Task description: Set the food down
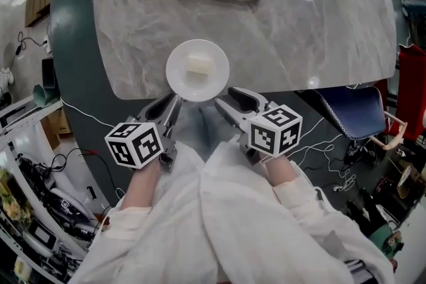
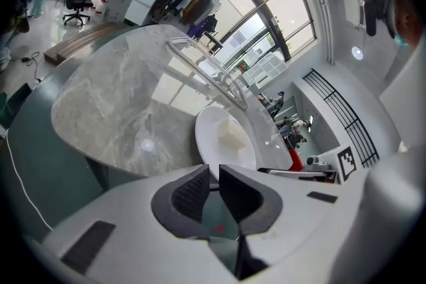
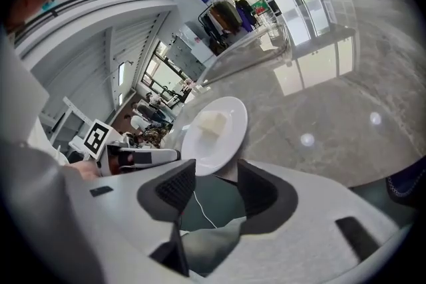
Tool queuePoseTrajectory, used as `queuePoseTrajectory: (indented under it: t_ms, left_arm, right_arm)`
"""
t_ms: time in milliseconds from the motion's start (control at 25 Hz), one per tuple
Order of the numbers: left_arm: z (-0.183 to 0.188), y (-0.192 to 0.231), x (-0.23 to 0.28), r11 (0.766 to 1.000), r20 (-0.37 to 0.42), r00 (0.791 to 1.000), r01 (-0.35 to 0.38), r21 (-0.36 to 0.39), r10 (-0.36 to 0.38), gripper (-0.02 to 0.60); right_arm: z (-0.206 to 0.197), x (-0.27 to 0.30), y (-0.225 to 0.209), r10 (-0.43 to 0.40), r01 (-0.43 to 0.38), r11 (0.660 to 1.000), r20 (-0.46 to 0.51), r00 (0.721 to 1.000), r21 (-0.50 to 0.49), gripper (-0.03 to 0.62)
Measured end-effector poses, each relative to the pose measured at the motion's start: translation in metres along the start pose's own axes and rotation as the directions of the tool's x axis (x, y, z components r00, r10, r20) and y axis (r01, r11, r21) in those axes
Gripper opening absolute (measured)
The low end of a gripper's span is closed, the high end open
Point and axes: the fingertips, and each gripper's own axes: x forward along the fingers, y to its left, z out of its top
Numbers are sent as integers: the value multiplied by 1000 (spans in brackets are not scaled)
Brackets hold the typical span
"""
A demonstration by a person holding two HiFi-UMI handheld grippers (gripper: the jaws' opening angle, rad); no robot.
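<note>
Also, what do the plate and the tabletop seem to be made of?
Plate: probably glazed ceramic, perhaps melamine; plain white, smooth, with a soft shine on the rim.
Tabletop: polished marble or a marble-look slab; grey veining, and the ceiling lights and windows reflect sharply in it.
</note>
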Motion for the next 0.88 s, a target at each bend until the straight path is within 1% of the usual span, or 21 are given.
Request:
queuePoseTrajectory:
  t_ms: [360,480,640,880]
  left_arm:
    - [0,6,2,999,-2,1000,-7,-32,7,40]
    - [1,4,4,999,-6,1000,4,-41,-4,89]
    - [2,2,7,999,-10,1000,9,-41,-10,94]
    - [4,2,7,998,-15,1000,24,-58,-25,93]
  right_arm:
    - [1,2,-8,-30,30,999,5,1000,25,155]
    - [3,2,-10,-28,28,999,8,1000,34,155]
    - [12,1,-12,-36,34,999,36,999,42,155]
    - [16,3,-14,-41,39,997,39,998,68,155]
